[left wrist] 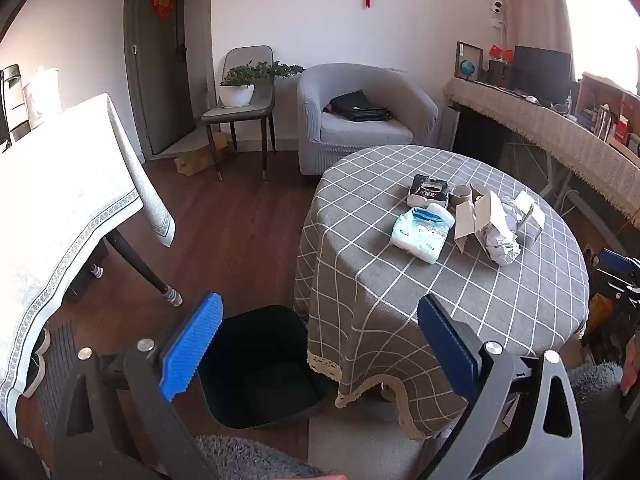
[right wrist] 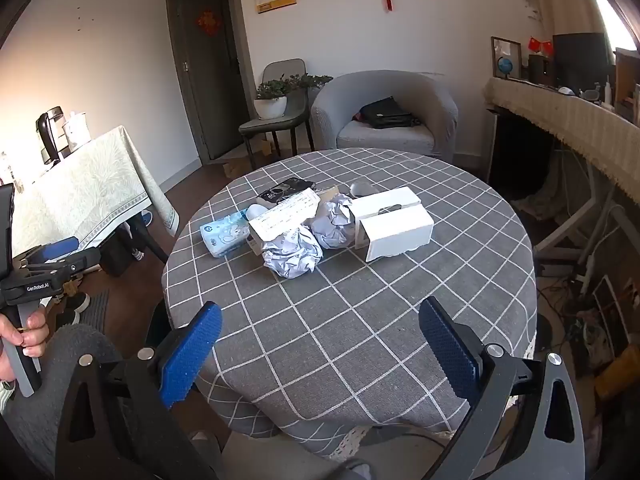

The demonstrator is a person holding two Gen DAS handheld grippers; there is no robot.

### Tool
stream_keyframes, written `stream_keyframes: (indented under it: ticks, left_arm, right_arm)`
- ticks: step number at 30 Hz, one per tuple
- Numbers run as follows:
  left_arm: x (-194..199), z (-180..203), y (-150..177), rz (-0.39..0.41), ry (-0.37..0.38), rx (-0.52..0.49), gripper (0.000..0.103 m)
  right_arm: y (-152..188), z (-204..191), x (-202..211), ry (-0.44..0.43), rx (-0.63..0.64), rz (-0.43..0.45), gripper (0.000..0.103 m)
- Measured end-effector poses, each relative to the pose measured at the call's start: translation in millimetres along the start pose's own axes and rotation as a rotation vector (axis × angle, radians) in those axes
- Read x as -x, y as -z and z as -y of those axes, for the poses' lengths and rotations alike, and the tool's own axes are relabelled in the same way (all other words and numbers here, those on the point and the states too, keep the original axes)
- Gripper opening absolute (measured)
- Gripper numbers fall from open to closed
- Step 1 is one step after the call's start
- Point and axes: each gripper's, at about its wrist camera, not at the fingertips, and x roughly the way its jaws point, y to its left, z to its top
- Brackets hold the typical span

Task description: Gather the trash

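Trash lies in a heap on the round table with a grey checked cloth (right wrist: 360,320): two crumpled paper balls (right wrist: 292,254), a white box (right wrist: 394,228), a printed paper slip (right wrist: 286,214), a blue-white tissue pack (right wrist: 224,234) and a black packet (right wrist: 284,190). The same heap shows in the left wrist view, with the tissue pack (left wrist: 422,234) and crumpled paper (left wrist: 502,240). A black bin (left wrist: 260,368) stands on the floor left of the table. My left gripper (left wrist: 320,340) is open above the bin. My right gripper (right wrist: 320,344) is open over the table's near part, short of the heap.
A white-clothed table (left wrist: 60,200) stands at the left. A grey armchair (left wrist: 360,116) with a black bag and a chair with a potted plant (left wrist: 240,84) are behind. A long draped desk (right wrist: 580,128) runs along the right. Cables and clutter lie on the floor at right.
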Motion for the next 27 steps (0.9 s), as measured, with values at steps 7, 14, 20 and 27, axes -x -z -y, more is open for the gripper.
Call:
stream_keyframes:
  ticks: [7,14,20,27]
  left_arm:
    - [-6.2,-1.9,3.2,0.002,0.008,0.005,0.100]
    - [-5.7,0.0,6.1,-0.004,0.003,0.007,0.100]
    - [-3.6,0.7,6.0,-0.005,0.005,0.006,0.100]
    - [-3.7,1.3,5.8,-0.006,0.004,0.008,0.100]
  right_arm:
    - [-0.2,-0.3,-0.1,0.002,0.000,0.000,0.100]
    - [-1.0,-1.2,-1.8,0.001,-0.007,0.001,0.100]
    - [0.0,1.0,0.4,0.000,-0.005,-0.001,0.100]
    - [2.7,0.8,-4.3,0.000,-0.004,-0.003,0.100]
